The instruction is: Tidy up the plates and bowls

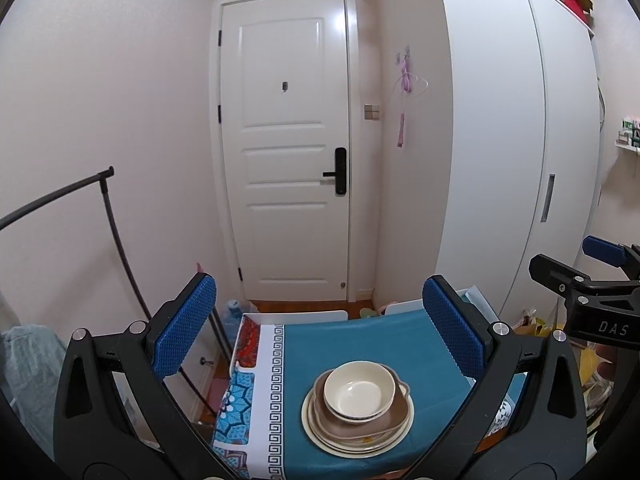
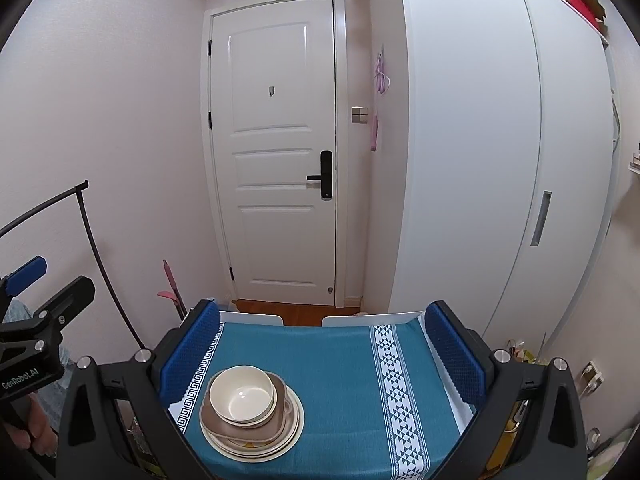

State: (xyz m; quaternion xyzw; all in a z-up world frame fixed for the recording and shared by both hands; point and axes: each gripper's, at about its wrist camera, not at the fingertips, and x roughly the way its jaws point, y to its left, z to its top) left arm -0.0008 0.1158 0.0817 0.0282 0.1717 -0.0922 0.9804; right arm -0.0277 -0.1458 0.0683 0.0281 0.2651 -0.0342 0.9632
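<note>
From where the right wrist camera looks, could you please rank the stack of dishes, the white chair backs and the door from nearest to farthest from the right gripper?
1. The stack of dishes: on the teal tablecloth, low and left of the open right gripper.
2. The white chair backs: at the table's far edge.
3. The door: in the far wall, beyond the wood floor.
</note>
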